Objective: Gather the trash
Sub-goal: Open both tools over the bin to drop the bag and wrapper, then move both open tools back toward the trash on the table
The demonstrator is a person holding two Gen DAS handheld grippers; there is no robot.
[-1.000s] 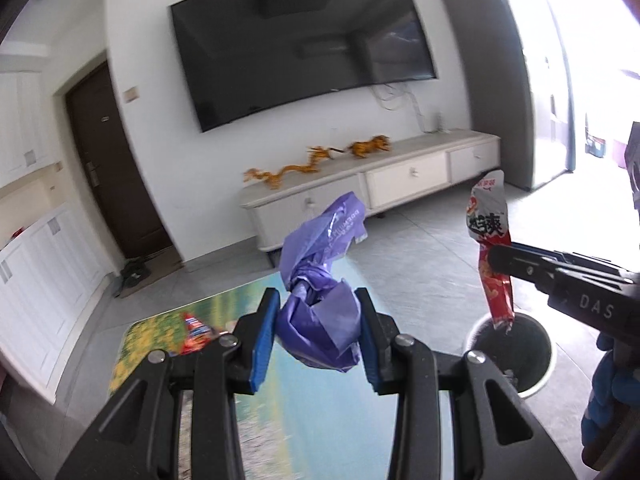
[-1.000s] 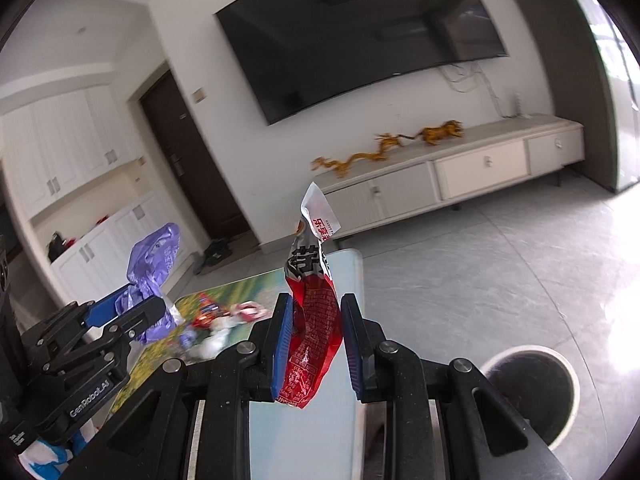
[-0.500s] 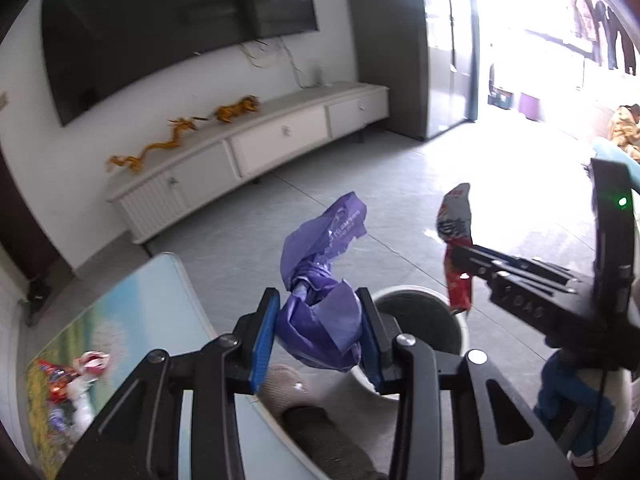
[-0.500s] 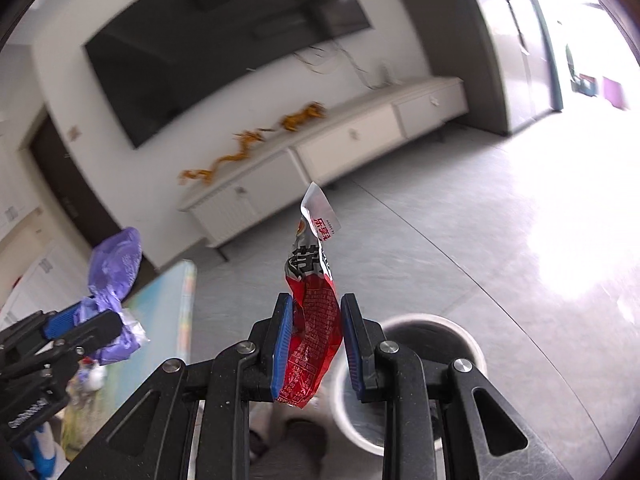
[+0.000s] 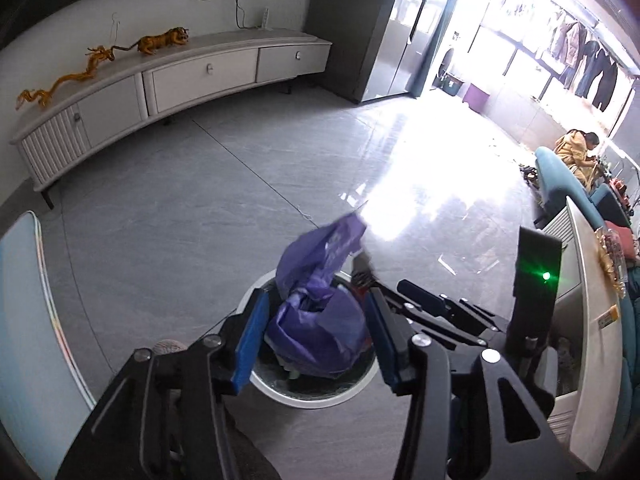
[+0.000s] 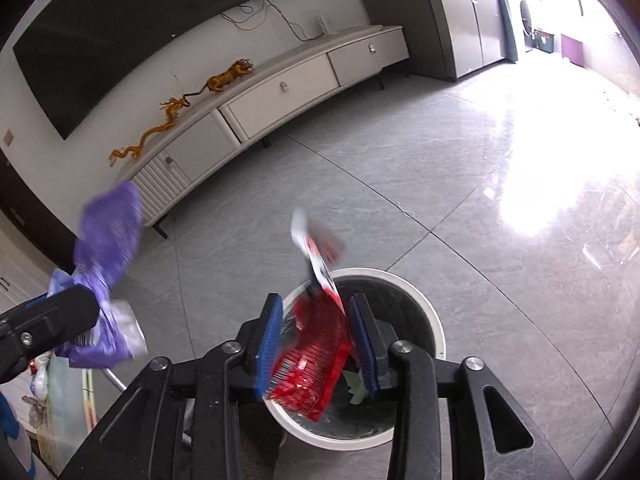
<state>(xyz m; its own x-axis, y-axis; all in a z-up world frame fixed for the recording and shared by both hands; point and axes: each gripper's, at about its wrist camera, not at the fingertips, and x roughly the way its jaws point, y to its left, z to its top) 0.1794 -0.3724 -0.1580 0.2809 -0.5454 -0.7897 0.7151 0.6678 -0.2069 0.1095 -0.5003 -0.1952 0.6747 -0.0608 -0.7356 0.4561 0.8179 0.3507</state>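
A crumpled purple plastic bag (image 5: 320,320) sits between the blue pads of my left gripper (image 5: 316,340), right above the round white trash bin (image 5: 308,396). The jaws stand wider than the bag, with gaps on both sides. A red snack wrapper (image 6: 316,344) hangs blurred between the spread pads of my right gripper (image 6: 316,344), over the same bin (image 6: 400,436). The purple bag also shows in the right wrist view (image 6: 108,264), at the left gripper's tip. The right gripper's body (image 5: 448,316) lies beside the left one.
A glass table edge (image 5: 24,320) is at the left, with more litter on it (image 6: 40,376). A long white TV cabinet (image 5: 168,80) runs along the far wall. A sofa (image 5: 560,184) and a low white cabinet (image 5: 580,300) stand at the right. Grey tiled floor surrounds the bin.
Both grippers swung from the table to above the bin and tilted down. Both jaws have spread, and the bag and the wrapper are coming loose.
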